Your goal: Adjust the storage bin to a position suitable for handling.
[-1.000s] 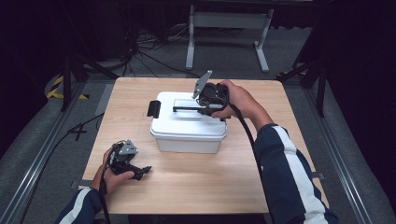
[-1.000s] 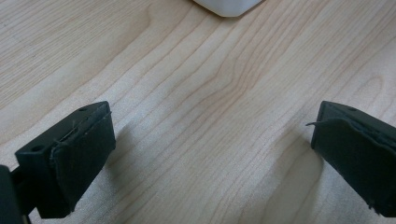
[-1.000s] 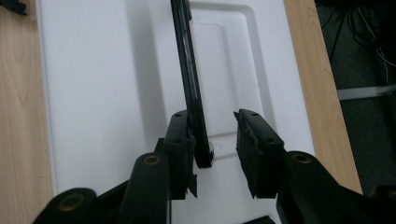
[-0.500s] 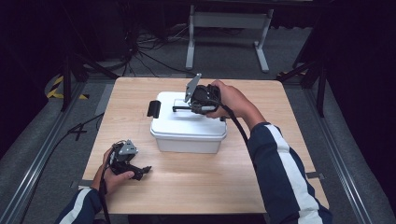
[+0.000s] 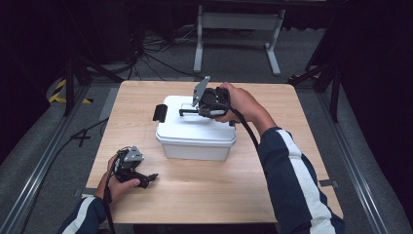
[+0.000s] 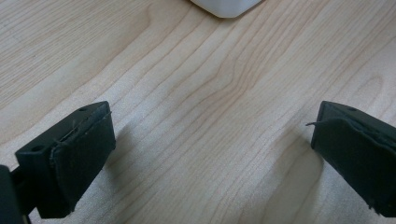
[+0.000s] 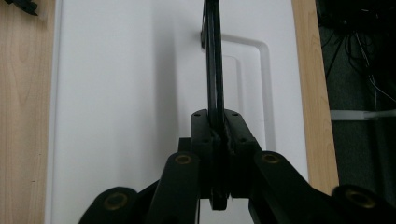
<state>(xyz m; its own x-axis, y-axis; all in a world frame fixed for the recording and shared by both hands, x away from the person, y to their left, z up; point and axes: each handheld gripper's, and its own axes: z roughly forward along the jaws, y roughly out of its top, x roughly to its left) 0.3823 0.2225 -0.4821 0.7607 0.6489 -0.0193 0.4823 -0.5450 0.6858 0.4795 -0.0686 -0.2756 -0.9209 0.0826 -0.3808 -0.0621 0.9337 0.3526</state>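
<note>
On the table's (image 5: 204,195) middle sits the white box (image 5: 195,134); right gripper (image 7: 215,140) jaws have just closed, clamped on its black lid handle (image 7: 214,70), left gripper (image 6: 210,154) idle, jaws apart; next likely a straight lift

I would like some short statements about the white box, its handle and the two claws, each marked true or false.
1. The right claw is shut on the black handle of the white box. True.
2. The left claw holds a corner of the box. False: its jaws stand open over the bare wooden table.
3. The handle lies flat in its recess. False: it stands raised, edge-on between the jaws.
4. A black latch sits at the box's left end. True.
</note>
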